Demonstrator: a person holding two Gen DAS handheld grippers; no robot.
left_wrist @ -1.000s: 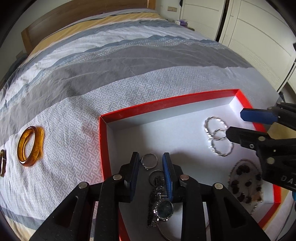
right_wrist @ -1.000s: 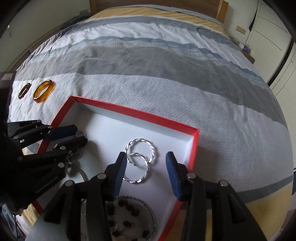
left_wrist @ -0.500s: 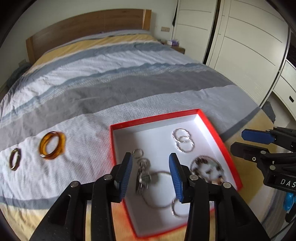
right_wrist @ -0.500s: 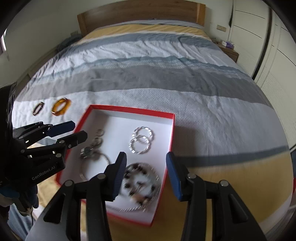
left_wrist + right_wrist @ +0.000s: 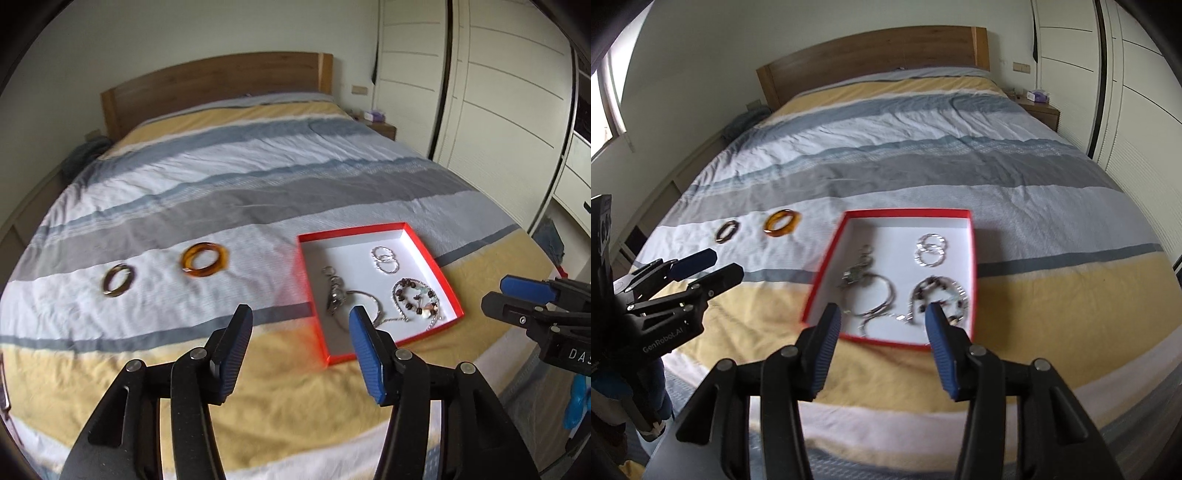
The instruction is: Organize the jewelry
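On the bed, the dark bangle (image 5: 118,280) and amber bangle (image 5: 204,259) lay left of the red tray (image 5: 448,291); rigid, light and slick, best pinched across the band. Left gripper (image 5: 299,350) fingers were opening, empty; right gripper (image 5: 882,345) likewise.
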